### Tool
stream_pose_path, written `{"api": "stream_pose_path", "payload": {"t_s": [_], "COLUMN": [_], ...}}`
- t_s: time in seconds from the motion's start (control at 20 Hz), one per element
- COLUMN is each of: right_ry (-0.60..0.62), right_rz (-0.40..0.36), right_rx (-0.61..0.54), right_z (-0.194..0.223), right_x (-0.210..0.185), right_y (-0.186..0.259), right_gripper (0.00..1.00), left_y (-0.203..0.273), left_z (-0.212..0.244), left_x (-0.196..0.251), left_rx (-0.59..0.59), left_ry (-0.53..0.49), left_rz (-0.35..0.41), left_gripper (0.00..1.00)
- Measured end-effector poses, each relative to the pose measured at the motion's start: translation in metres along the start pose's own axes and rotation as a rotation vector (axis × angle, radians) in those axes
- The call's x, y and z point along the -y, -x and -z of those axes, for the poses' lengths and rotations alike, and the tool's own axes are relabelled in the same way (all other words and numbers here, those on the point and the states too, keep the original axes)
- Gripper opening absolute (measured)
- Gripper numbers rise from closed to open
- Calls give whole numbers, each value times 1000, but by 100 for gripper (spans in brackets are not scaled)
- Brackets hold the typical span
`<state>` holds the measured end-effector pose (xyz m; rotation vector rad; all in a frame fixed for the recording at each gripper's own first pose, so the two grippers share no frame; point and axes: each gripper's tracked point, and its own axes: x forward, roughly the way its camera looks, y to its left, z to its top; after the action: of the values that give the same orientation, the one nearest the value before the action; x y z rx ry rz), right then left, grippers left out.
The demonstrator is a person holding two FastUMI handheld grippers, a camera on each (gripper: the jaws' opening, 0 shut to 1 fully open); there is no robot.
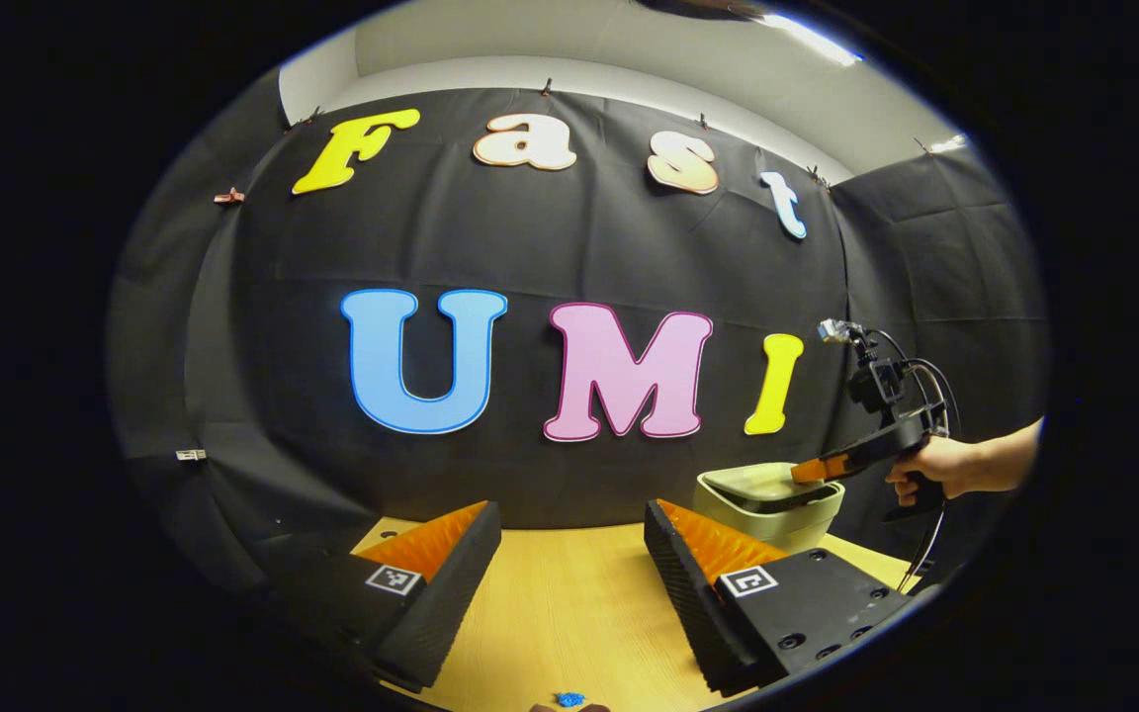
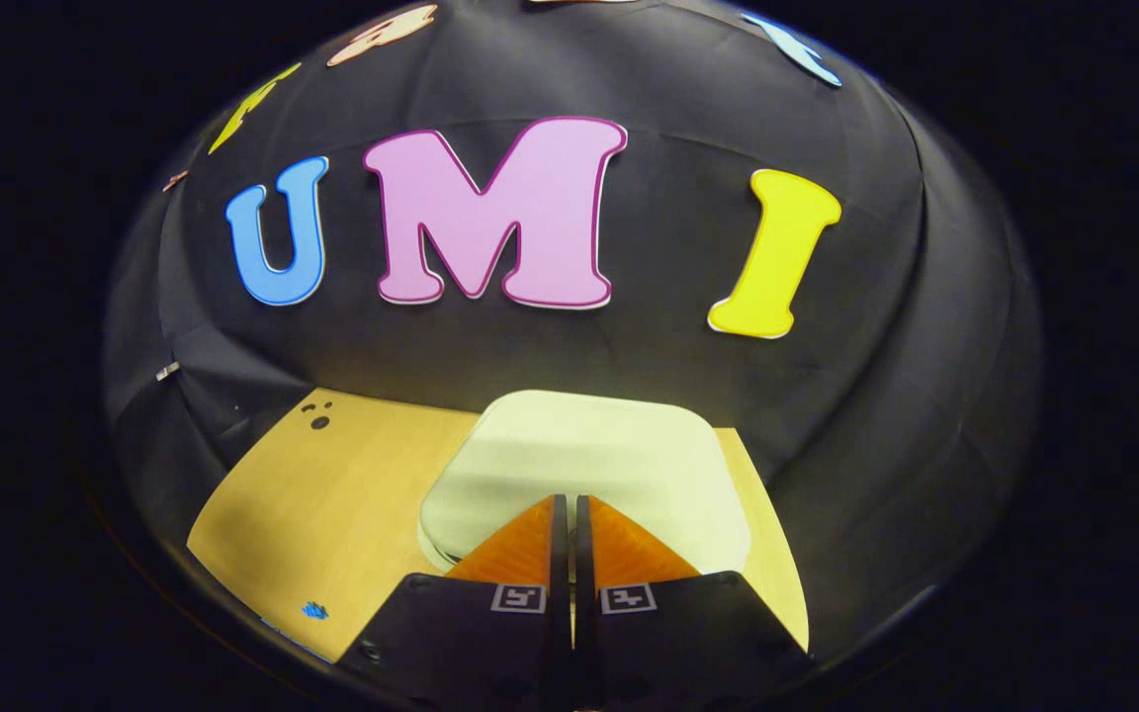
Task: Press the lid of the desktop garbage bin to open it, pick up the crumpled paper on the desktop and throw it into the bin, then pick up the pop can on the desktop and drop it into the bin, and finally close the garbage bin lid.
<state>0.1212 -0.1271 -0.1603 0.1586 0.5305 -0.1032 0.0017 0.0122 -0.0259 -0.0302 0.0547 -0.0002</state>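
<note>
While the right gripper hangs over the pale green garbage bin with its two fingers pressed together and nothing between them, their tips lie over the near edge of the bin's lid, which looks flat and closed in the right gripper view; whether the tips actually touch the lid cannot be told from there. Seen from the left gripper view, that same gripper reaches in from the right, held by a hand, and its fingertips meet the top of the bin, where the lid appears slightly tilted above a dark gap. The bin stands at the far right of the wooden table, close against the black cloth wall. The left gripper is held low over the bare middle of the table, its fingers spread wide apart with nothing between them. A small blue mark sits at the table's near edge.
</note>
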Motion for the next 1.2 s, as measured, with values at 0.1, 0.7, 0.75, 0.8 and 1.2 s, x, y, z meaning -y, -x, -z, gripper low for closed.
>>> {"api": "stream_pose_path", "payload": {"t_s": [0.1,0.7,0.75,0.8,1.2], "right_ry": [7,-8,-1,5,54], "right_rz": [0,12,12,14,1], "right_rx": [40,192,202,213,294], "right_z": [-17,-76,-77,-80,-90], "right_x": [-1,-2,-3,-4,-21], "right_y": [7,40,43,46,74], "right_gripper": [5,5,5,5,6], "left_y": [1,5,5,6,8], "left_z": [1,-3,-5,-5,-3], "left_x": [0,4,4,3,1], "left_rx": [0,12,12,13,13], "left_ry": [1,-4,-4,-4,-1], "left_rz": [0,15,16,17,24], "left_gripper": [94,94,94,94,94]}}
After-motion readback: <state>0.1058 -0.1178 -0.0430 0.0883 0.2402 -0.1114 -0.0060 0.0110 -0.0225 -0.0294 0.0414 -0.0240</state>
